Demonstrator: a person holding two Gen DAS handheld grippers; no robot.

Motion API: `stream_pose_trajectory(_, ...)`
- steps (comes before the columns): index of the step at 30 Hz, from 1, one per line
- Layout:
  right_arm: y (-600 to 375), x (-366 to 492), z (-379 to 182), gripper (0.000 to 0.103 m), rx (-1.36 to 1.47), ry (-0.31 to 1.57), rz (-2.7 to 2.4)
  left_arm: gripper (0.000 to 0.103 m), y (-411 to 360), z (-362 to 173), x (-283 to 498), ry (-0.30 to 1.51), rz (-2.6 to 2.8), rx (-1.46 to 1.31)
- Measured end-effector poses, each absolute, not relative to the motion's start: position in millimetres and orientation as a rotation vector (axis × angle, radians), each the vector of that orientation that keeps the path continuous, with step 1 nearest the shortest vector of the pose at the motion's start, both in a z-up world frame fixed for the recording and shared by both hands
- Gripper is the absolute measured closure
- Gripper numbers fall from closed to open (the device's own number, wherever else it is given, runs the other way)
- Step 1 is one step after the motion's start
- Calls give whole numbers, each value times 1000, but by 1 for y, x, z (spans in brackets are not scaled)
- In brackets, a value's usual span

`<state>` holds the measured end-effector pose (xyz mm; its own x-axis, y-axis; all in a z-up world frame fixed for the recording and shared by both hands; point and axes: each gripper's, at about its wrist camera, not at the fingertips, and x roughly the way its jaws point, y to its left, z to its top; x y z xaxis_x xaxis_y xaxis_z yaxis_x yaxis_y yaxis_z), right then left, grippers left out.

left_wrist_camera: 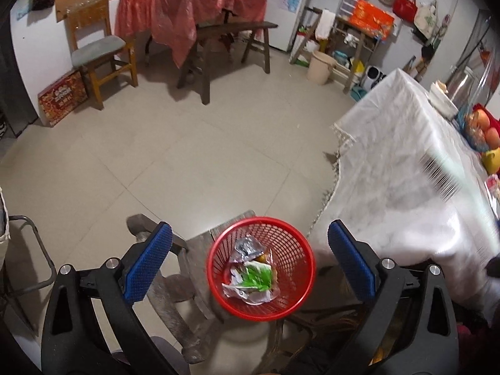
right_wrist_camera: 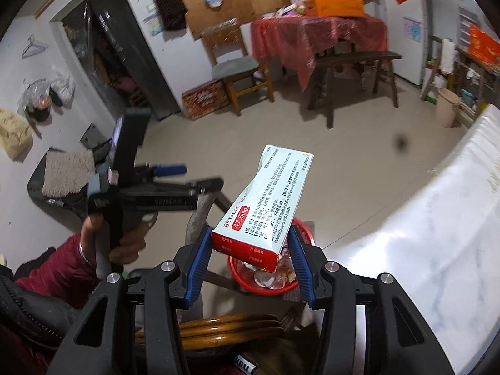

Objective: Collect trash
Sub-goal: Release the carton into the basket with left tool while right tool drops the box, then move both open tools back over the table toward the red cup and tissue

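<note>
left gripper (left_wrist_camera: 250,261): jaws spread wide, nothing between the blue pads (left_wrist_camera: 149,261), hanging right over the bin
red mesh wastebasket (left_wrist_camera: 261,309): seen from the left wrist at 6 o'clock, standing on a worn wooden stool (left_wrist_camera: 175,290); the rim is a full red ring
trash inside: a green-and-white wrapper (left_wrist_camera: 254,278) lies in the middle of the basket, a crumpled silver foil packet (left_wrist_camera: 247,247) at its 12 o'clock, clear plastic around both
right gripper (right_wrist_camera: 250,250): clamped on a medicine box, one blue pad on each side of its lower end
medicine box (right_wrist_camera: 265,200): pale blue-white carton with a red end panel, tilted, its far end leaning toward 1 o'clock; it is up in the air above the basket, not in it
basket from the right wrist: the red rim (right_wrist_camera: 265,290) peeks out below and behind the box at 6 o'clock, wrappers showing inside
person's hand (right_wrist_camera: 125,243): at 9 o'clock in the right wrist view, dark red sleeve (right_wrist_camera: 59,265), gripping the handle of the other gripper
white tablecloth (left_wrist_camera: 397,162): at 3 o'clock in the left wrist view, its fringed edge hanging near the basket
fruit (left_wrist_camera: 481,128): at the far right edge on that table
floor (left_wrist_camera: 187,156): pale tiles, wooden chair (left_wrist_camera: 97,53) and red-draped table (left_wrist_camera: 187,12) at 11 to 12 o'clock
</note>
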<state>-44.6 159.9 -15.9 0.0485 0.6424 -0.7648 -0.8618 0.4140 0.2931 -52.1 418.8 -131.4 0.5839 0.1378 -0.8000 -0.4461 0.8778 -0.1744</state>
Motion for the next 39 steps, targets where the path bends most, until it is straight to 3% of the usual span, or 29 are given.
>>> stream_pose_trajectory(6,207,-47,-48,51,-369,1061,1212,7,427,-121,-59,854,379,-374)
stream_pose_trajectory(8,218,-45,-58,35,-386,1079,1208,7,429,-120,-60,849,383,-377)
stream_pose_trajectory(23,180,-29,-42,34,-286,1014,1145,7,422,-120,-58,854,359,-373)
stream_pose_trajectory(39,86,0,-4,34,-136,879,1000,7,375,-87,-40,807,272,-301)
